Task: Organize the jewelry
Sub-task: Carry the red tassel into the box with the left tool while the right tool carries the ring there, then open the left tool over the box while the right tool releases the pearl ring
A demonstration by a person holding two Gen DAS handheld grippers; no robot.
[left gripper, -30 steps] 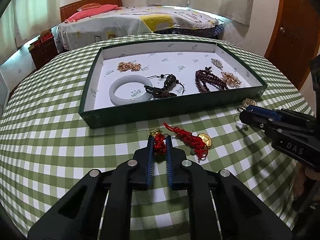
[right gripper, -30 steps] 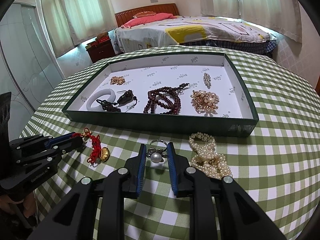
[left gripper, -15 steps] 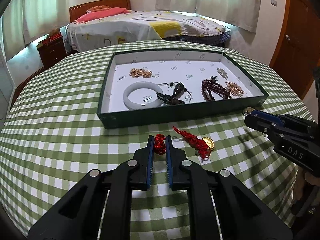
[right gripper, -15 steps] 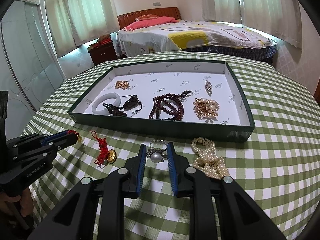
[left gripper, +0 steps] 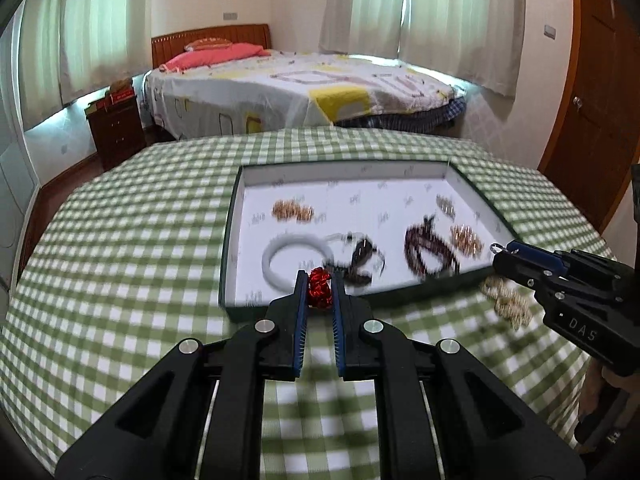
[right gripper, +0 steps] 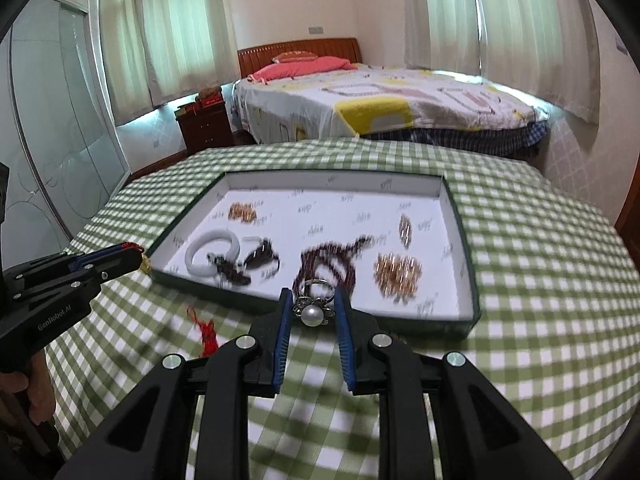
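My left gripper (left gripper: 319, 285) is shut on the knot of a red cord charm (left gripper: 319, 293) and holds it up in front of the near wall of the green jewelry tray (left gripper: 400, 300). Its tail hangs below in the right wrist view (right gripper: 206, 330). My right gripper (right gripper: 313, 300) is shut on a pearl ring (right gripper: 312, 312), lifted near the tray's front wall (right gripper: 240, 302). The tray holds a white bangle (left gripper: 294, 254), a dark pendant (left gripper: 362, 252), dark red beads (left gripper: 426, 246) and gold pieces (left gripper: 292, 211).
A pearl bracelet (left gripper: 506, 300) lies on the green checked tablecloth (left gripper: 120, 240) by the tray's right front corner. The right gripper shows in the left wrist view (left gripper: 502, 250), the left gripper in the right wrist view (right gripper: 136, 254). A bed stands behind the table.
Both grippers have lifted off the tablecloth with their pieces and moved forward toward the tray. The red charm and the ring have left the cloth.
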